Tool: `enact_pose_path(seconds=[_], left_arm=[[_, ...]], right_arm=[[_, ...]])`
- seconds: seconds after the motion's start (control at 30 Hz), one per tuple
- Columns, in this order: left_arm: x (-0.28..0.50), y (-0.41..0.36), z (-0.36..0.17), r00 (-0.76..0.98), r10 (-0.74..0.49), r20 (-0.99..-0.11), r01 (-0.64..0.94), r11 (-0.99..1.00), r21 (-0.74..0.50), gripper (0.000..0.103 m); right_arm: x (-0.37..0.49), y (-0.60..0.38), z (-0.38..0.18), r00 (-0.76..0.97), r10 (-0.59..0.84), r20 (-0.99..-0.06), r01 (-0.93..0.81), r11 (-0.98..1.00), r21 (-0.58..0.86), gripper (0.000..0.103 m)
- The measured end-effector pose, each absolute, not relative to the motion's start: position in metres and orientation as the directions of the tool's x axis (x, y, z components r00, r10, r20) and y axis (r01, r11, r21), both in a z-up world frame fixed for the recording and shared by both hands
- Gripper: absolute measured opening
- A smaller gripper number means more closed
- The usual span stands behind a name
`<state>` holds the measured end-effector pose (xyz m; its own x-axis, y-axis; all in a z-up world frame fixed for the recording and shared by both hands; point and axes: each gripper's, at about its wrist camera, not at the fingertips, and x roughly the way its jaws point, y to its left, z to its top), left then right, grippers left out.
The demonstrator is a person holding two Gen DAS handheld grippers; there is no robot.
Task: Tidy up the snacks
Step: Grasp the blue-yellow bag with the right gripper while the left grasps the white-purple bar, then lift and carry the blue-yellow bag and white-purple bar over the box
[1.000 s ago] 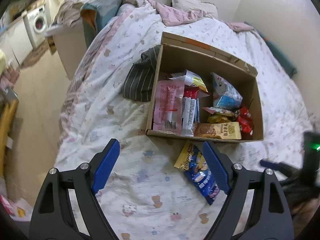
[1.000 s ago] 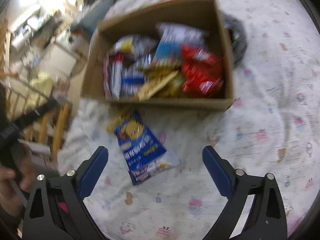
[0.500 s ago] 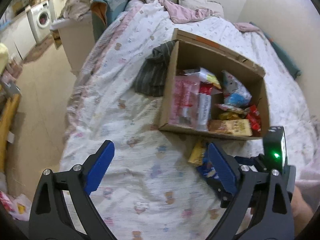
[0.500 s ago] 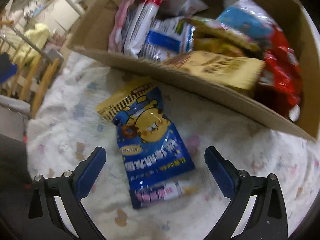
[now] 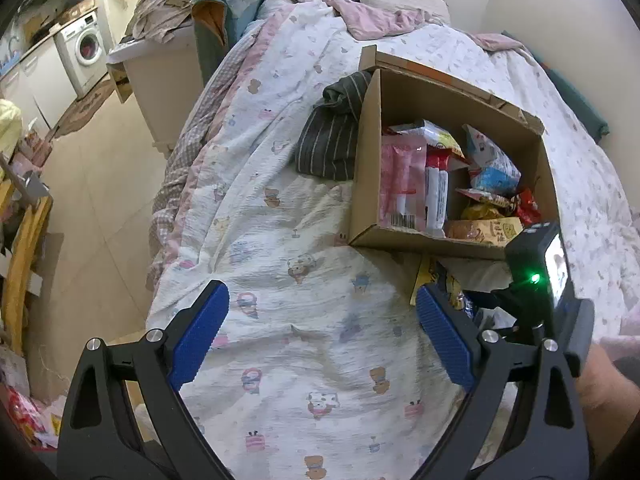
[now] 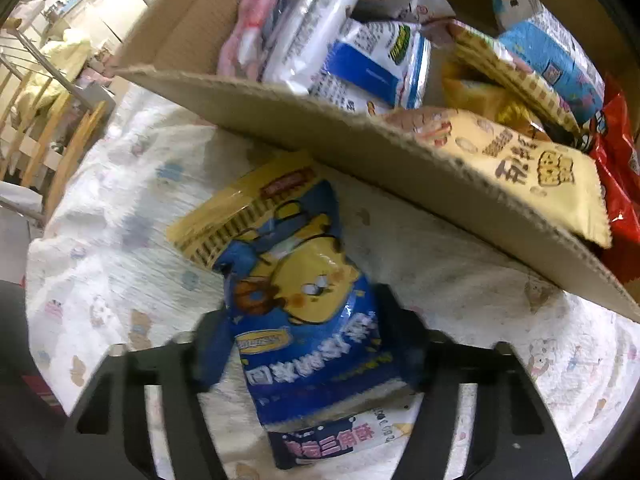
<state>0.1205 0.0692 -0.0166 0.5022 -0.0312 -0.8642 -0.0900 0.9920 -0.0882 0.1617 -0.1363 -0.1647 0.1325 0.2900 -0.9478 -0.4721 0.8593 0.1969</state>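
- Since half a second ago our right gripper (image 6: 308,354) has dropped and closed around the blue snack bag (image 6: 304,300), which lies on the bed (image 6: 120,216) just outside the cardboard box (image 6: 360,152).
- Left gripper (image 5: 320,340) hangs released, empty.
- Next we judge: lift bag into box.

Glossy plastic film wraps the blue snack bag (image 6: 308,328); the box (image 6: 360,148) is matt corrugated cardboard, the bedsheet (image 5: 304,320) crinkled cloth.
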Motion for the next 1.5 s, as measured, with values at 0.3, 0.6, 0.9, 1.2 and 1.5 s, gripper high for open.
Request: enact_pose_path(seconds=[0.3, 0.6, 0.9, 1.2, 1.5], left_arm=[[0.126, 0.05, -0.025, 0.464, -0.043, -0.885, -0.08, 0.993, -0.09, 0.093], [0.136, -0.005, -0.034, 0.403, -0.086, -0.911, 0.027, 0.996, -0.082, 0.093], [0.139, -0.096, -0.084, 0.186, -0.154, -0.97, 0.294, 0.951, -0.094, 0.093], [0.141, -0.149, -0.134, 0.074, -0.078, -0.994, 0.431, 0.901, -0.039, 0.062], [0.133, -0.142, -0.124, 0.063, -0.104, -0.993, 0.405, 0.911, -0.07, 0.014]], right_arm=[[0.15, -0.188, -0.128, 0.161, 0.473, -0.866, -0.407, 0.831, 0.379, 0.052], [0.133, -0.273, -0.094, 0.262, 0.491, -0.831, -0.276, 0.863, 0.423, 0.052], [0.13, -0.291, -0.103, 0.214, 0.397, -0.892, -0.137, 0.917, 0.375, 0.052], [0.133, -0.273, -0.098, 0.237, 0.393, -0.889, -0.112, 0.92, 0.376, 0.052], [0.135, -0.264, -0.1, 0.228, 0.387, -0.893, -0.135, 0.921, 0.365, 0.052]])
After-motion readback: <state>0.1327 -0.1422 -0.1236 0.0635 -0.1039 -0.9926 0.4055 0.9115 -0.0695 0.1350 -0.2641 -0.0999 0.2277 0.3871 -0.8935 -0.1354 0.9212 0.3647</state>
